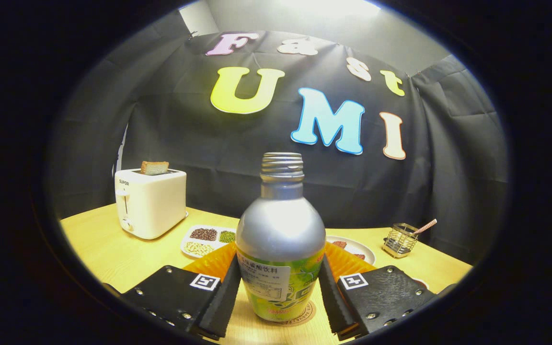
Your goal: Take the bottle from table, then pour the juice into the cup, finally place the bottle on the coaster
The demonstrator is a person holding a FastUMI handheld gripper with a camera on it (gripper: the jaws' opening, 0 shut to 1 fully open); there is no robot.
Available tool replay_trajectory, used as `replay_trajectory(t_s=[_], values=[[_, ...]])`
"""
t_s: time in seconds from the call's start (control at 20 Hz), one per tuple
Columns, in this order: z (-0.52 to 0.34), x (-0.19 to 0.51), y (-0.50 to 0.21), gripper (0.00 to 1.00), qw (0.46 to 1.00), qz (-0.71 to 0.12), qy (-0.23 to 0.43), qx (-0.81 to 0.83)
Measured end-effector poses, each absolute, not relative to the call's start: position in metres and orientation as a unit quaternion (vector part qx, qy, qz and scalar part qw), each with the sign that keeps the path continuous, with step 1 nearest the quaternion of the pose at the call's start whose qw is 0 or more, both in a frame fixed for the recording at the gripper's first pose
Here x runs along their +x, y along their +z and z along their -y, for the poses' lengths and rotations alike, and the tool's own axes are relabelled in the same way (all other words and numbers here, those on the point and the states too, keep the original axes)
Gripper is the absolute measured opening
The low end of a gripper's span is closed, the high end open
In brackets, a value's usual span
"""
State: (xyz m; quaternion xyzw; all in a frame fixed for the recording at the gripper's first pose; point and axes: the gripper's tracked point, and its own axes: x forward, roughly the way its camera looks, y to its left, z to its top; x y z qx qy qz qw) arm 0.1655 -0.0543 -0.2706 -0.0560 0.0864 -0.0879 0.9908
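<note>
Pale yellow wood makes up the table (pixel 113 249) that fills the booth floor of the scene, backed by black cloth. Nearest, the gripper (pixel 278 292) has its two fingers spread to either side of the bottle (pixel 280 239); each inner face lies close against the bottle's lower body, though I cannot tell whether they actually press on it. That bottle stands upright between them, silver above a green label, its threaded neck uncapped, its base resting on a round coaster (pixel 300 318). Just behind the bottle, an orange cup (pixel 213 261) with ribbed walls shows on both sides of it. Beyond to the left lies a divided tray (pixel 206 239) of beans and grains; beyond to the right, a white plate (pixel 352 247). Farther right stands a small wire holder (pixel 399 239) with a striped straw. Farthest left sits a white toaster (pixel 150 202) with a slice of bread (pixel 155 167) raised in its slot.
</note>
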Motion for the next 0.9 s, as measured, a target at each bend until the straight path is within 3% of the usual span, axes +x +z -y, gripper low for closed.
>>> replay_trajectory(t_s=[0.9], values=[[0.088, 0.177, -0.312, 0.77, 0.991, -0.087, -0.100, 0.025]])
